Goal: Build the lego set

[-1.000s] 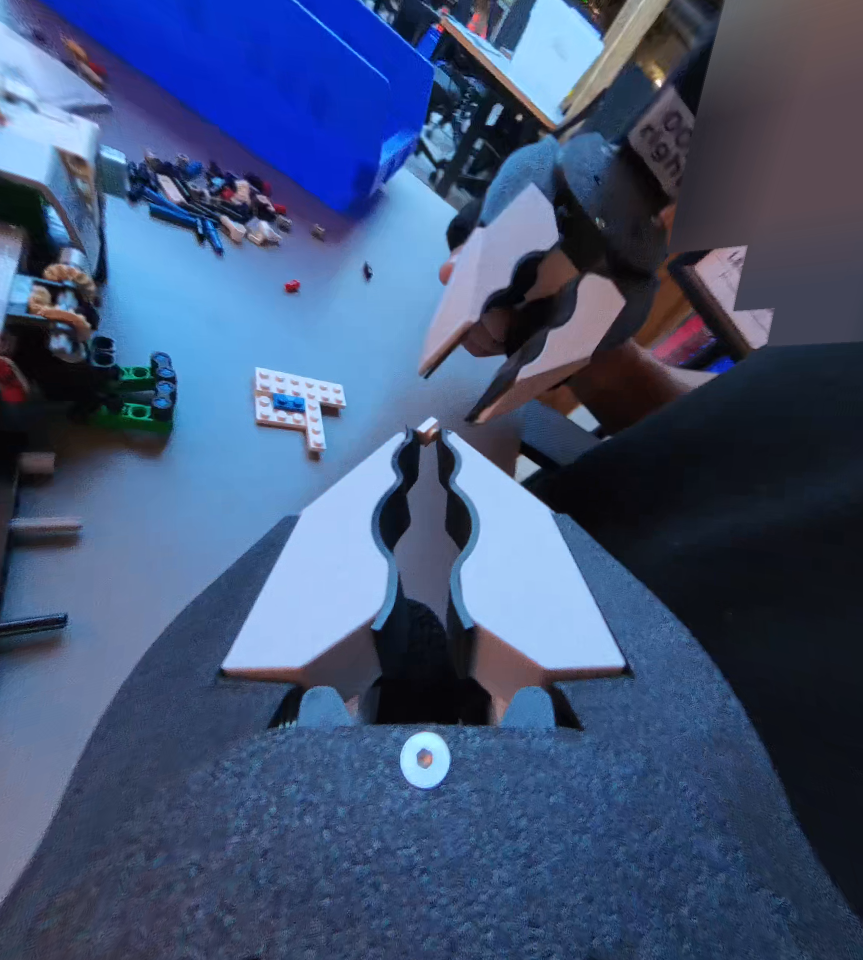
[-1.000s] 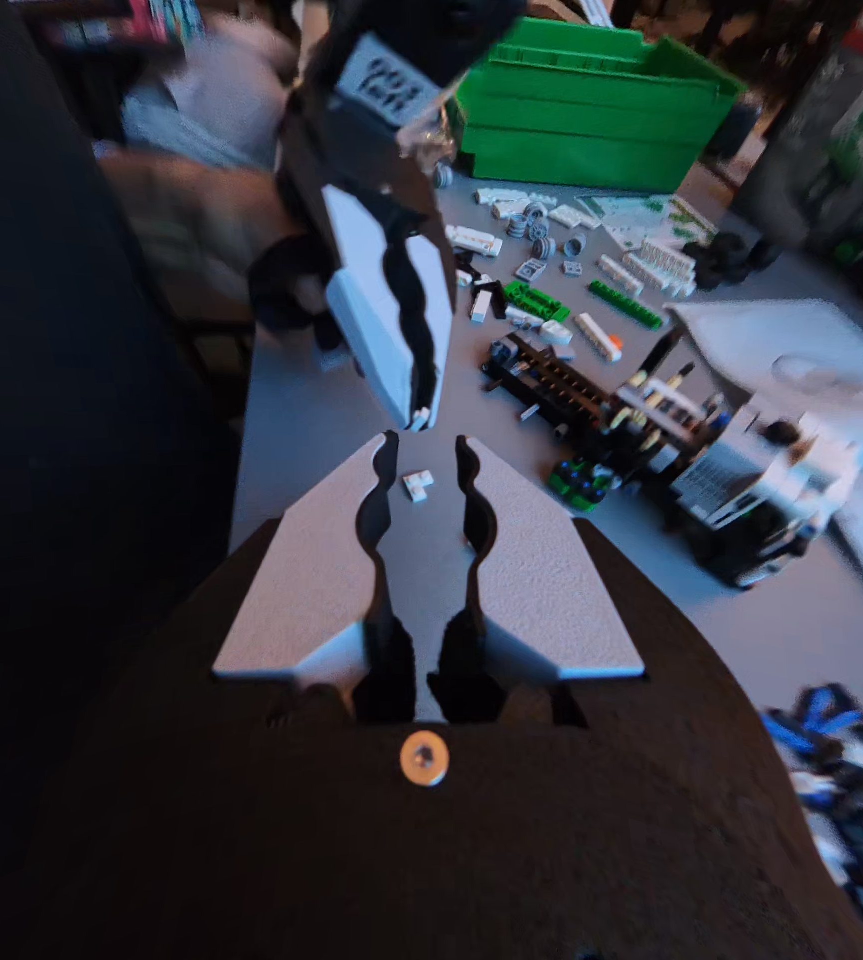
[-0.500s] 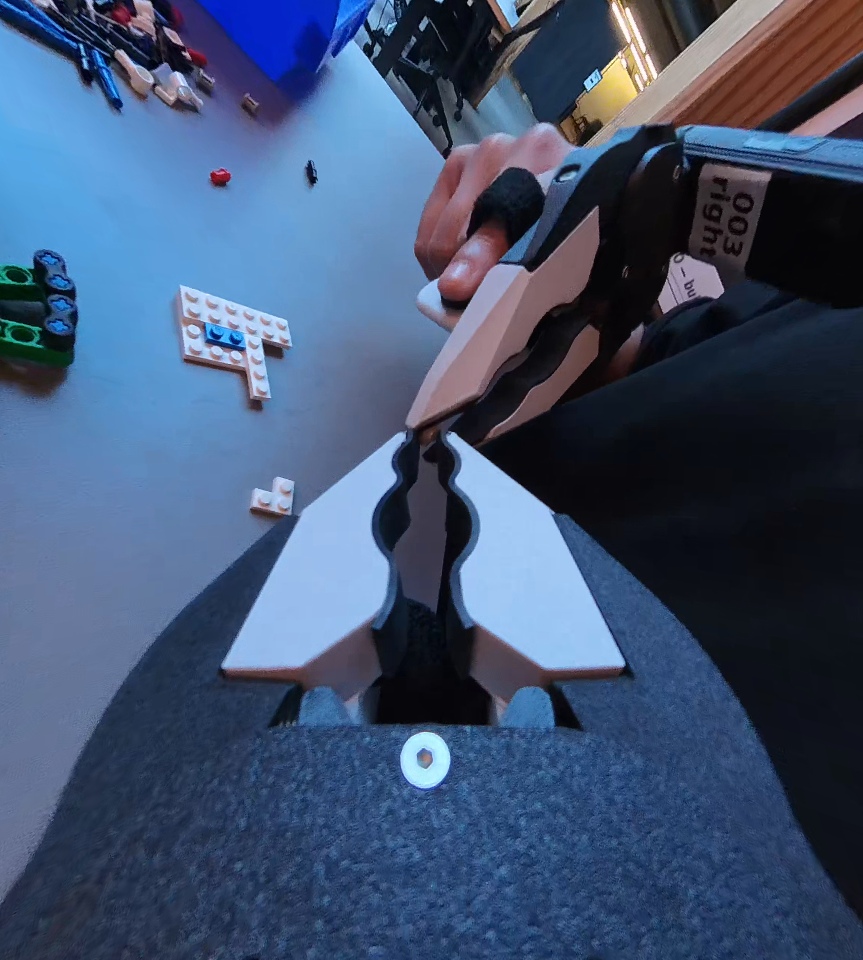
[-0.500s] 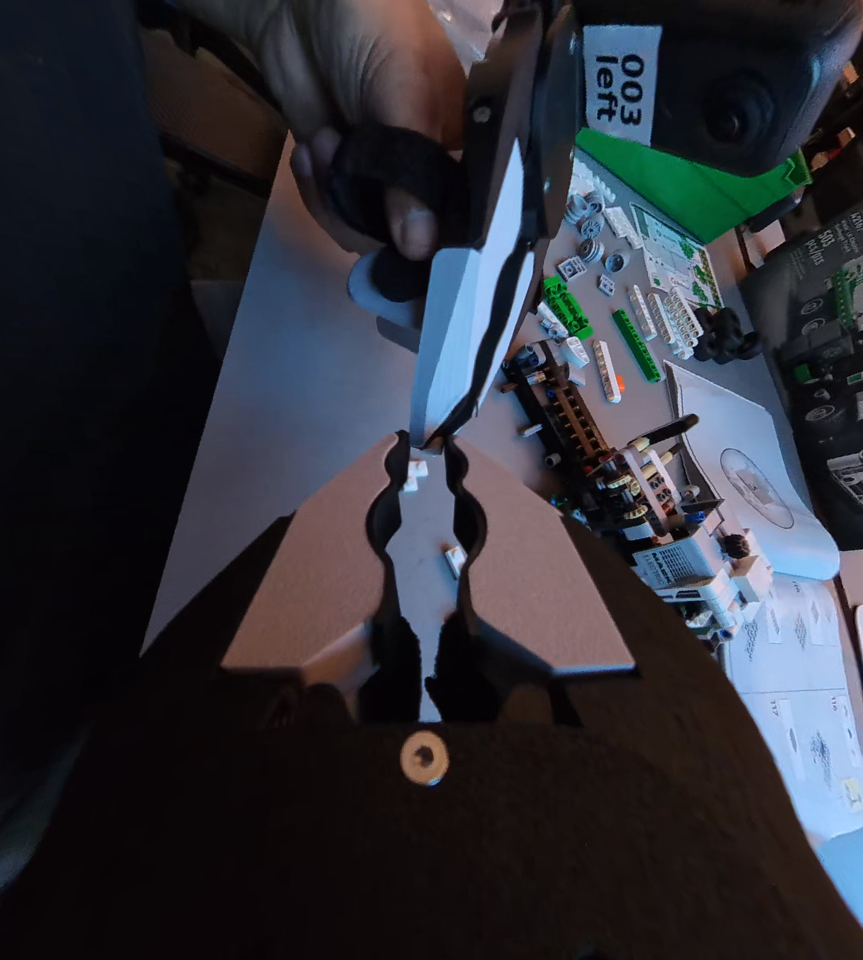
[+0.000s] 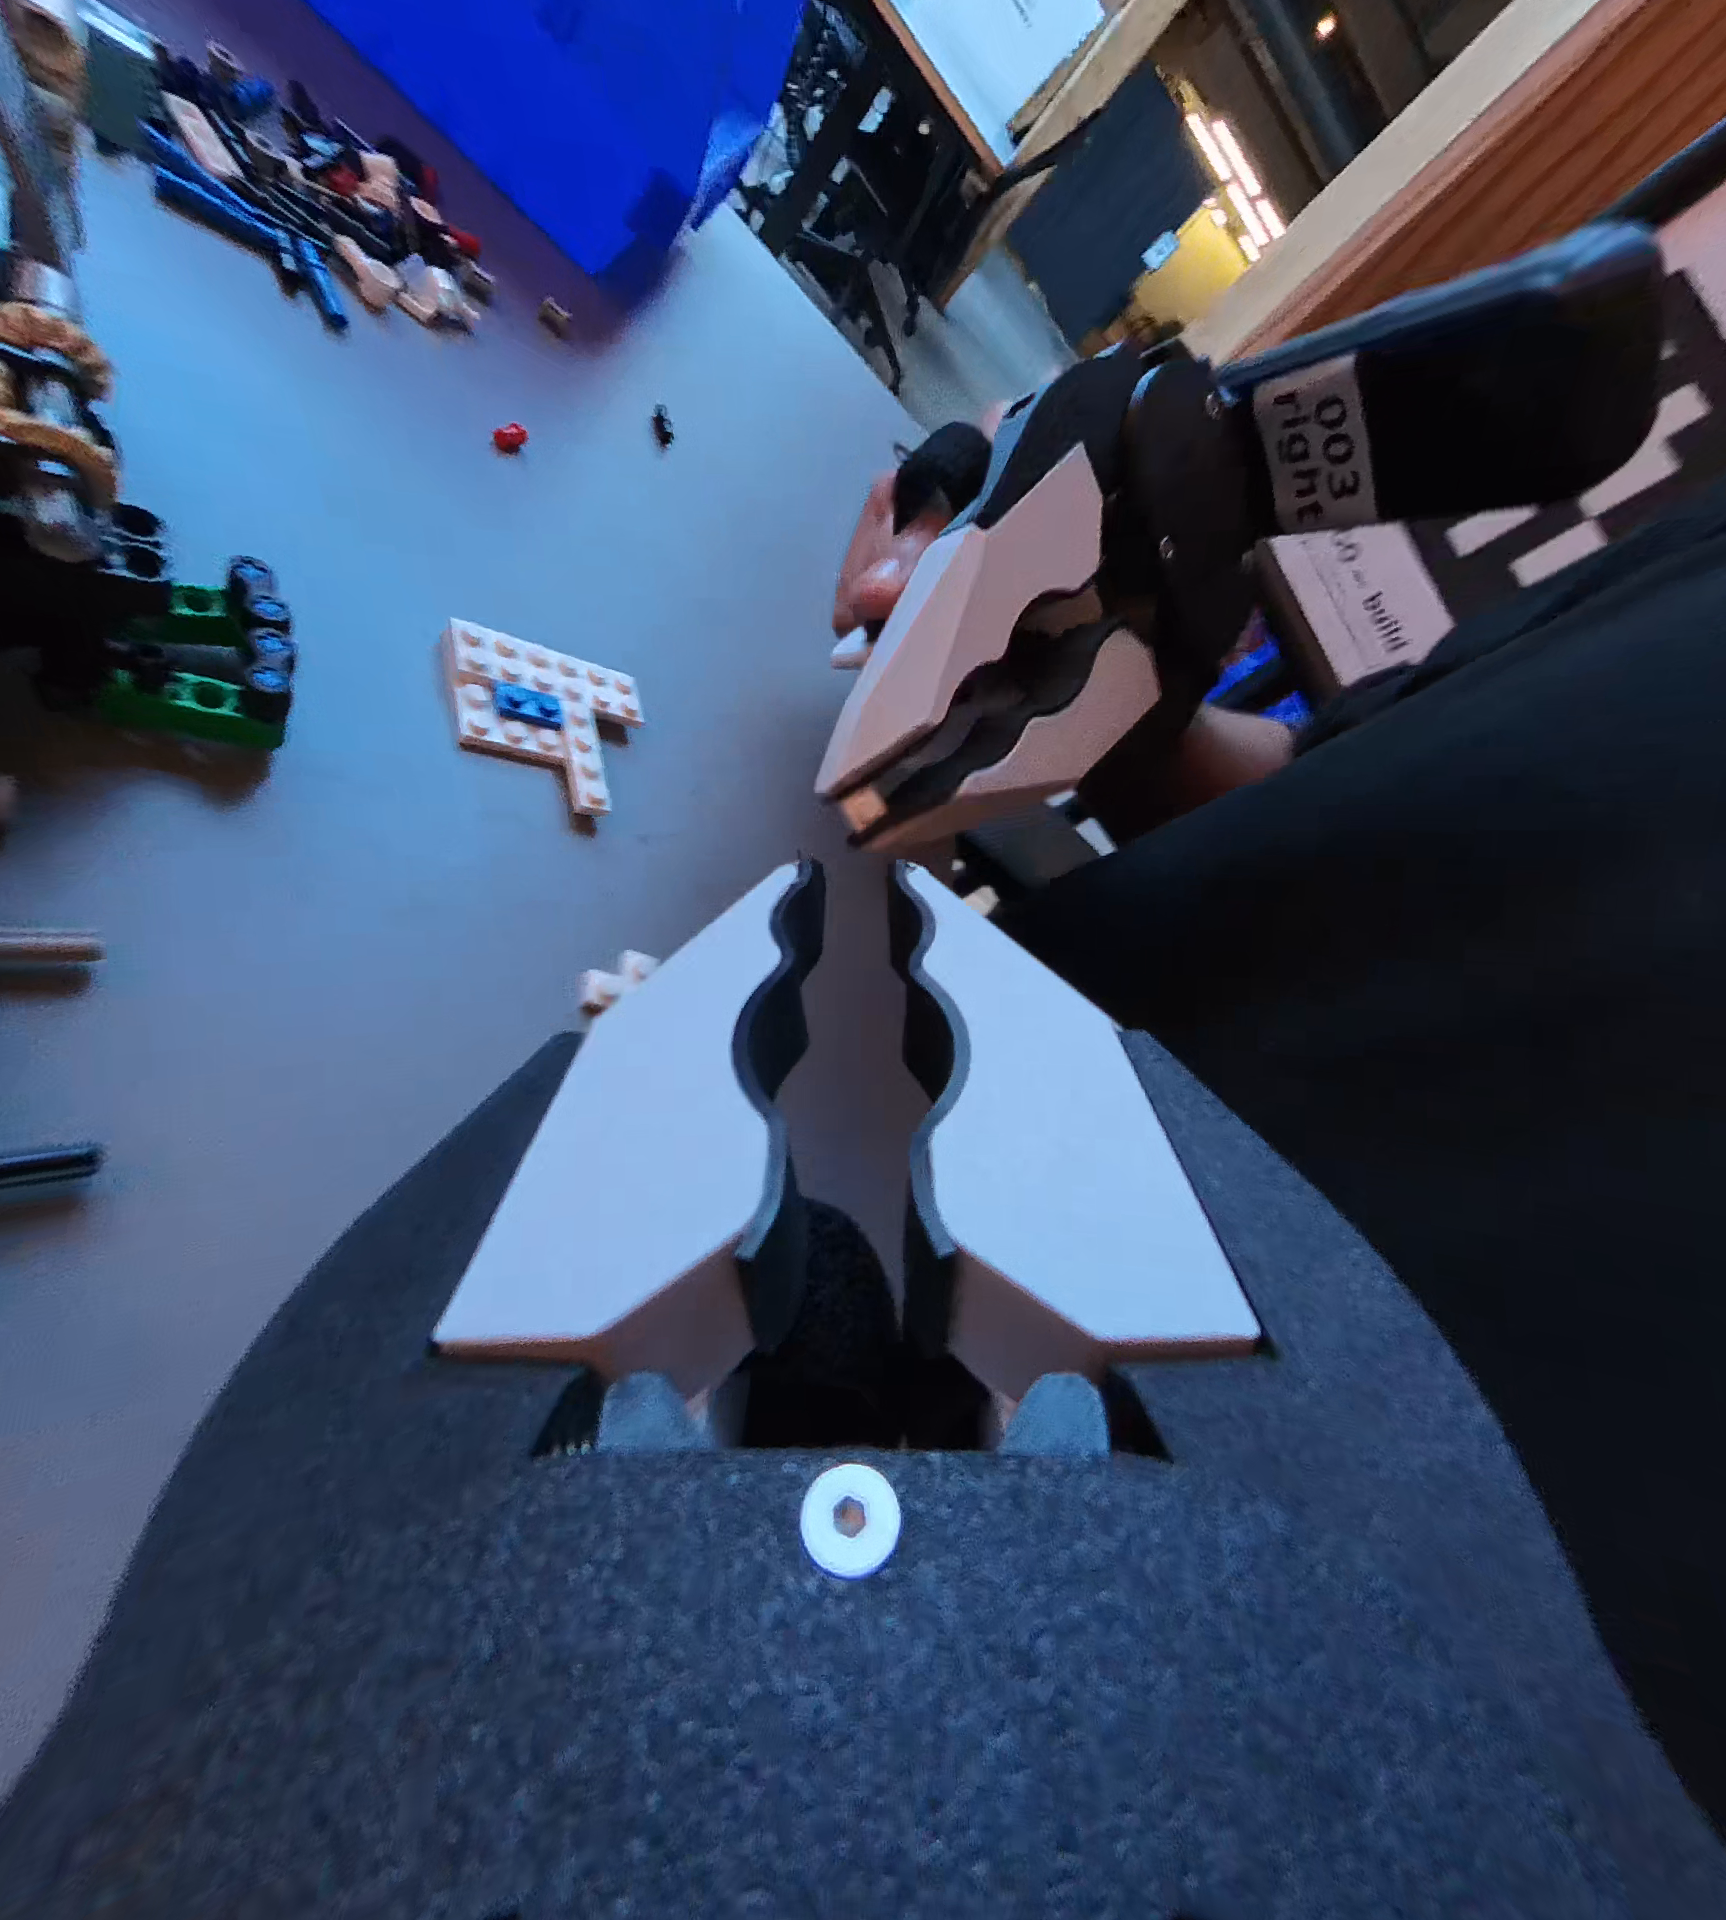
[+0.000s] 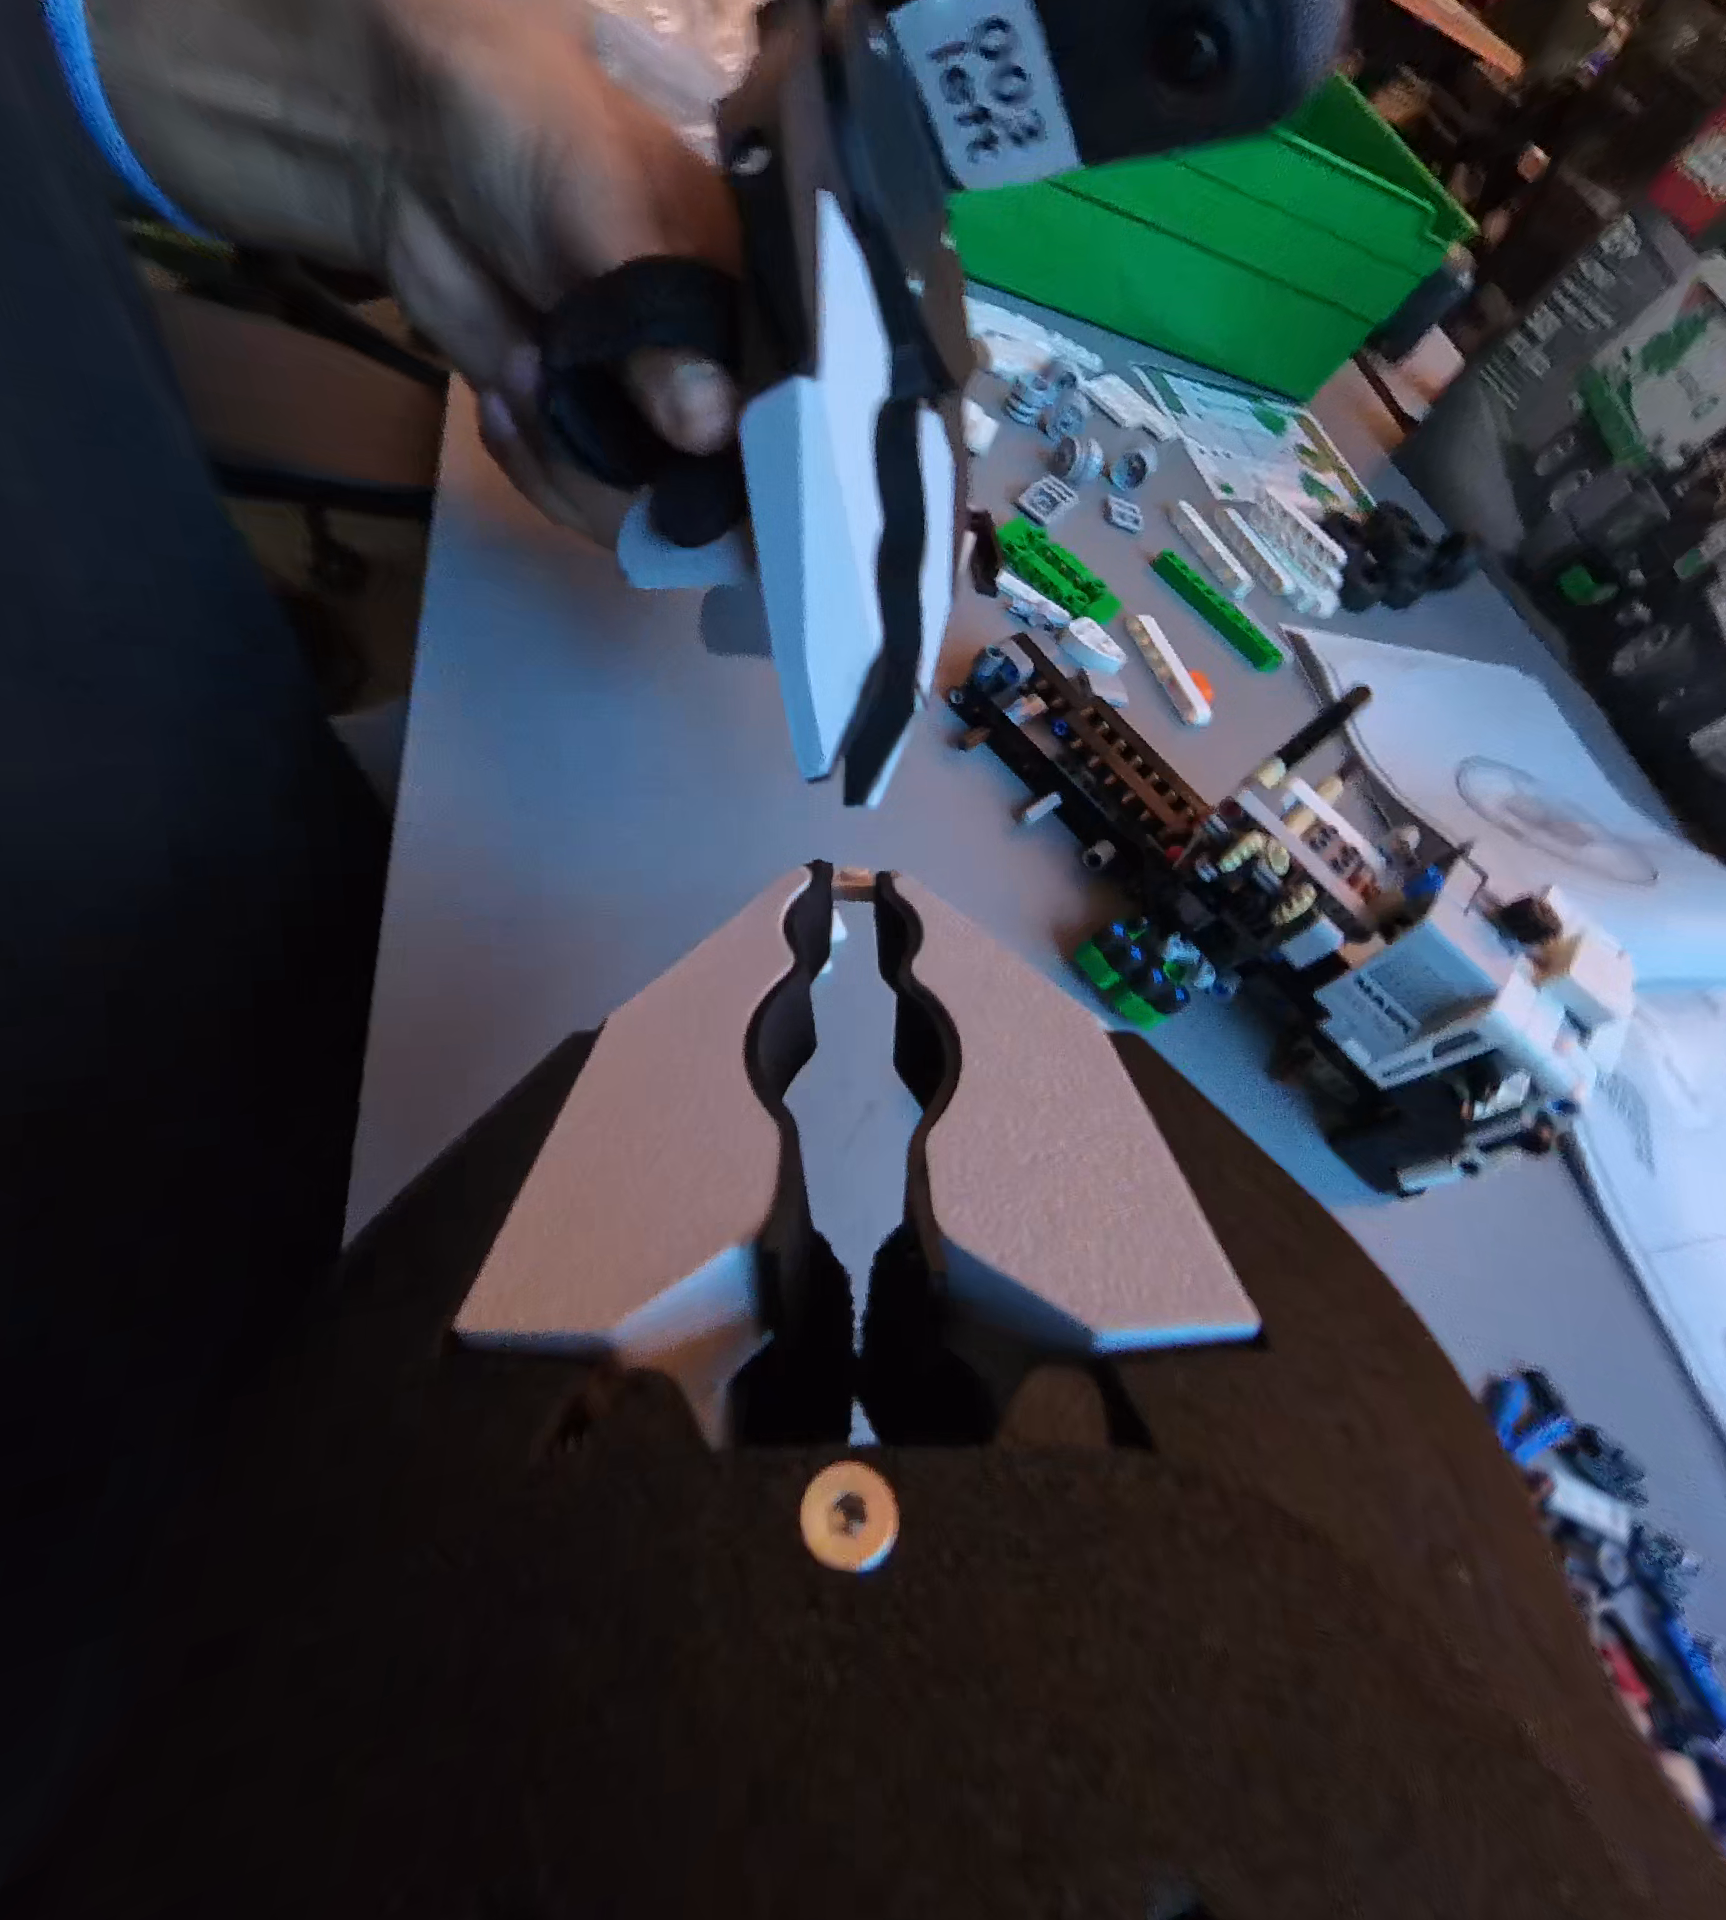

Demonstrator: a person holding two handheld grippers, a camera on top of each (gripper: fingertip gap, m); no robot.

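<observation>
Hand-held gripper on the right [image 6: 851, 881] now pinches the small tan piece [image 6: 853, 883], released by the open left hand-held gripper [image 5: 851, 868] at its 12 o'clock; handover done.

left tongs [image 5: 851, 868]: pale flat fingers, wavy black inner edges, speckled black body, white washer behind | right tongs [image 6: 851, 881]: same build, brass screw behind | labels: white stickers on housings | wear: black clothing, black finger loops

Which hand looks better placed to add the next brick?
Right, probably. The right gripper already pinches a small tan piece between its jaws, while the left gripper is open and empty.
</observation>
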